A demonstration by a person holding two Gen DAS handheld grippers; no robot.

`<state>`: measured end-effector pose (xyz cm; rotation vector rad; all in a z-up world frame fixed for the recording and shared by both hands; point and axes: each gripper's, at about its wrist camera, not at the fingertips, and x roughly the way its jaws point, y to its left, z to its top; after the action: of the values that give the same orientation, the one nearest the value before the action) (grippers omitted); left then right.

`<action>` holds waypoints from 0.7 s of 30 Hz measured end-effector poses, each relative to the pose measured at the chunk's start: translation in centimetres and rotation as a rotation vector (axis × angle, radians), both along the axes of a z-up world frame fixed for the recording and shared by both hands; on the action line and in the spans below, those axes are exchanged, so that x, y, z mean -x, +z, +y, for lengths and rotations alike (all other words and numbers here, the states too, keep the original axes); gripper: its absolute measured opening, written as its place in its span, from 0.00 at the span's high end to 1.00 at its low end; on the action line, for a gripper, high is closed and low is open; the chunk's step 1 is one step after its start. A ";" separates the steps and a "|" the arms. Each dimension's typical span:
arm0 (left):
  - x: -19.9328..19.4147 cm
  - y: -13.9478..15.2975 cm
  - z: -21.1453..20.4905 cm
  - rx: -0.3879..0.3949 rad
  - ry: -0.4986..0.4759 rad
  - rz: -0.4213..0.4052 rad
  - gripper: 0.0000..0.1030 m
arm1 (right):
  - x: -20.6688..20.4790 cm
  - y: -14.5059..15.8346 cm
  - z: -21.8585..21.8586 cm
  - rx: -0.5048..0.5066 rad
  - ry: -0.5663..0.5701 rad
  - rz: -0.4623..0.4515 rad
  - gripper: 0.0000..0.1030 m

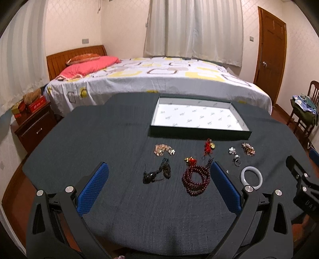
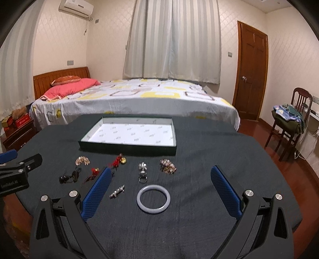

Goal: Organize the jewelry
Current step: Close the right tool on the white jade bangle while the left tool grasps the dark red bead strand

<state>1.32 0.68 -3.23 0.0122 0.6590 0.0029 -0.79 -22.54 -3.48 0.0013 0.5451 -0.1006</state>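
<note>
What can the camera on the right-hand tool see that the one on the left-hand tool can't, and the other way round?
Only the right wrist view shows the air conditioner high on the wall and the small silver clip lying clear on the cloth.

Only the left wrist view shows the dark red bead string in full; in the right view a finger hides most of it.

Both show the open tray with nothing in it, the pale bangle, the bed and the door. Both grippers, left and right, are open and hold nothing.
</note>
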 end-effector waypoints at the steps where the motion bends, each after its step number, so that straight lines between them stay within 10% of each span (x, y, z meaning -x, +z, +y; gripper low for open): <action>1: -0.2 -0.4 0.0 -0.004 0.002 0.007 0.04 | -0.1 -0.2 0.0 0.000 0.001 0.003 0.06; 21: -4.9 -6.8 -0.4 0.005 -0.022 0.147 0.04 | -5.5 -7.7 -0.7 0.002 -0.004 0.173 0.06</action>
<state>6.22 0.30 -10.05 0.0146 0.8054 -0.0211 4.67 -23.24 -11.14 -0.0080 0.7179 -0.1057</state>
